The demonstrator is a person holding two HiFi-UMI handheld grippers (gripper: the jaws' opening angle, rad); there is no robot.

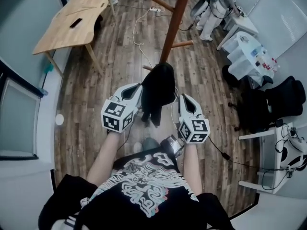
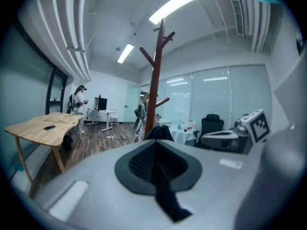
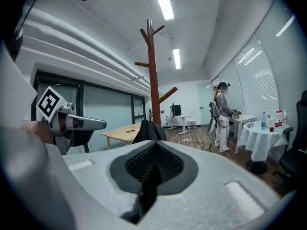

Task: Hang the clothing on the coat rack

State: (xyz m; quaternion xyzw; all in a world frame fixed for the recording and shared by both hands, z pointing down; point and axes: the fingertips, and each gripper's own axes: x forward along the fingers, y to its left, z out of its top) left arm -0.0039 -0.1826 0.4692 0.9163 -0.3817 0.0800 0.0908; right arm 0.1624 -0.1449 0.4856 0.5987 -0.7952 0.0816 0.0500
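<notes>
Nearest to the camera is the person's black printed T-shirt (image 1: 144,190), and two bare forearms (image 1: 108,155) reach forward from it. The left gripper (image 1: 138,91) and the right gripper (image 1: 183,101) are side by side above the wooden floor (image 1: 110,66), with the black clothing (image 1: 158,87) between them. The fingers (image 2: 91,176) of the left gripper are closed on a strip of this black cloth, and those of the right gripper are closed on another strip in the same way. The clothing hangs in the air between the grippers, close before the brown coat rack (image 1: 173,23), not yet on any branch. A wooden desk (image 1: 72,25) stands at the left, well apart.
</notes>
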